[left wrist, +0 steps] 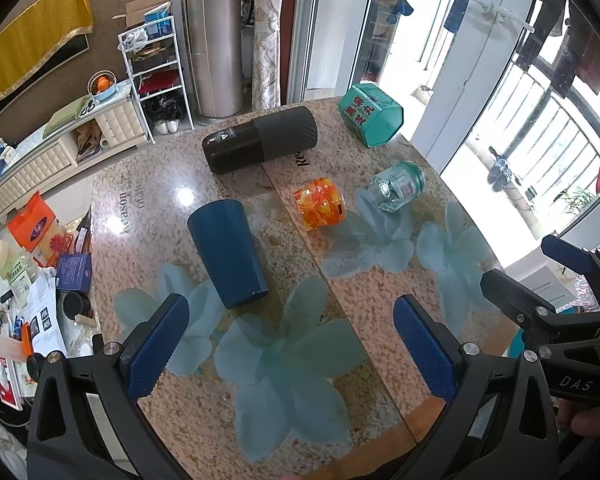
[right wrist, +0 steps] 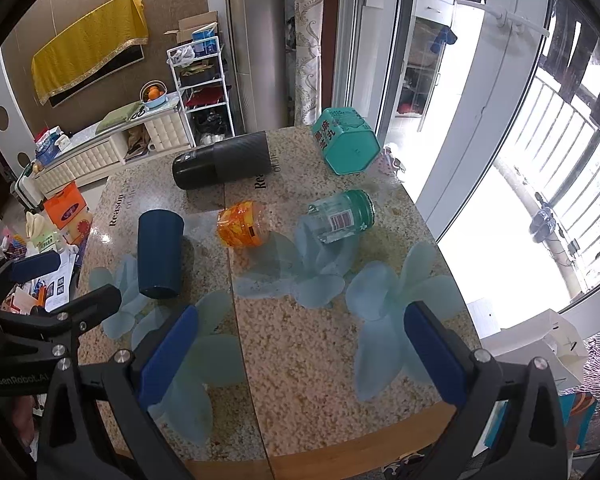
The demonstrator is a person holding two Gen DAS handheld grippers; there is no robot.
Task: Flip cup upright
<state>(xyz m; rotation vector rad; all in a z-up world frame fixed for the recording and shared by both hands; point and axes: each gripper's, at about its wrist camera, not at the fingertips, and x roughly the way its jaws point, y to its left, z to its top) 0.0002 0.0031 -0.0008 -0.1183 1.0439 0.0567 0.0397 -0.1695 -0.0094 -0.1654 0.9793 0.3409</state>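
Five containers lie on their sides on the speckled granite-pattern table (left wrist: 148, 240), whose glossy top is printed with pale teal flowers. The dark blue cup (left wrist: 228, 254) is a smooth tapered tumbler at left of centre in the left wrist view, its closed base toward the camera; in the right wrist view it (right wrist: 159, 254) sits at middle left. Above it lies one black cylindrical flask (left wrist: 260, 140) with a ribbed, carbon-weave sleeve. Right of the cup lie one orange translucent jar (left wrist: 319, 209) and one clear glass jar (left wrist: 396, 186) with a teal lid — its barcode label shows only in the right wrist view. One hexagonal teal tin (left wrist: 370, 120) rests at the far edge. The left gripper (left wrist: 292, 344) hangs above the table at the bottom of the frame, its textured blue pads spread wide, pinching nothing. The right gripper (right wrist: 300, 352) is likewise spread and empty — each gripper appears at the edge of the other's view.
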